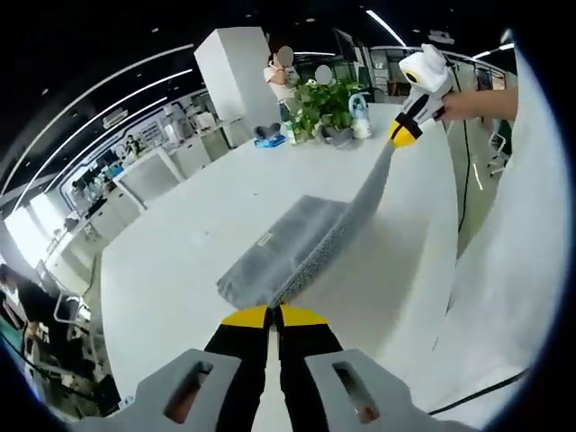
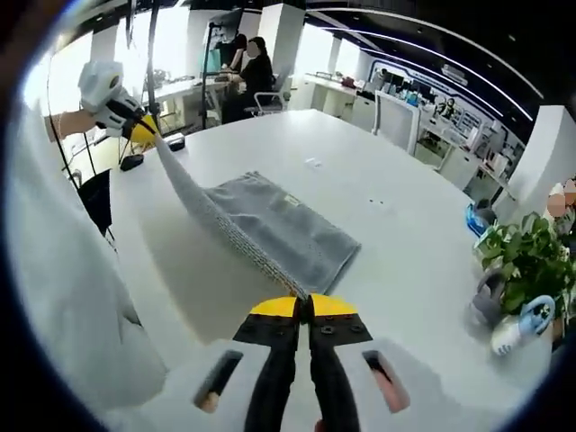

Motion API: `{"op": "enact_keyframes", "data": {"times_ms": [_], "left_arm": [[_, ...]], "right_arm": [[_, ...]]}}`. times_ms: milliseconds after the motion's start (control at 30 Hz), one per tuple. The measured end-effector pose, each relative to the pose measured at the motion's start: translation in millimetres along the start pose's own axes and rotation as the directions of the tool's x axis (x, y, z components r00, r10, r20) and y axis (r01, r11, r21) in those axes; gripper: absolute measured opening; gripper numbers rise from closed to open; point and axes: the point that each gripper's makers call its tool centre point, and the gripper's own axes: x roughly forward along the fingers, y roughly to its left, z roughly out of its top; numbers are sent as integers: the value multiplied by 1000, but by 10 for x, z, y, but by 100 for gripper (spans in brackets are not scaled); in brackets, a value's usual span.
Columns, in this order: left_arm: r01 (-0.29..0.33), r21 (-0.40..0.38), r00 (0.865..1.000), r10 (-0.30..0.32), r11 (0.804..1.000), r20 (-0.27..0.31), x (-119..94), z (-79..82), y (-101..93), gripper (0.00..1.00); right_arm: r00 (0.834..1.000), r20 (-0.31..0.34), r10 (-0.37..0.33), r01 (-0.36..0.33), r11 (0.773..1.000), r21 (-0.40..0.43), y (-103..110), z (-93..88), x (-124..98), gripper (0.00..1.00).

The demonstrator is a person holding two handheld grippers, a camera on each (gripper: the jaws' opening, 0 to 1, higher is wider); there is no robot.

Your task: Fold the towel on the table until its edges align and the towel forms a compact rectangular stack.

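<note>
While lifted: towel (image 1: 297,243) hung between both grippers over the table (image 1: 180,243).
Left gripper (image 1: 274,316): clamped on near corner.
Right gripper (image 2: 304,307): clamped on other corner.

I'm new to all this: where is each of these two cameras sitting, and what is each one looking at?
Left gripper view: rides on the left hand-held gripper, looking along its shut jaws over the grey towel and white table toward the plant; the right hand-held gripper and the person's hand show.
Right gripper view: rides on the right hand-held gripper, facing the opposite way, toward the left hand-held gripper; a white sleeve shows.
Shared: towel, table, plant, each other's gripper pinching a lifted towel corner.
</note>
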Motion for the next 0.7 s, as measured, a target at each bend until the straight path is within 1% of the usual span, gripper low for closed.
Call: {"op": "enact_keyframes", "data": {"times_ms": [267,300,400,600,700], "left_arm": [[-21,9,1000,21,1000,-8,164,59,201,3],[-22,4,1000,22,1000,-10,188,64,226,3],[-21,-45,1000,21,999,-6,279,98,311,3],[-32,-59,999,33,998,11,419,182,452,3],[-35,-77,999,35,996,7,498,189,523,3]], "right_arm": [[999,19,-33,33,999,-9,-169,159,148,0],[999,20,-36,36,999,-10,-186,168,170,0],[999,18,-48,48,999,-11,-265,187,254,0],[998,20,-68,67,998,10,-412,239,366,0],[997,20,-74,73,997,15,-473,264,443,0]]}}
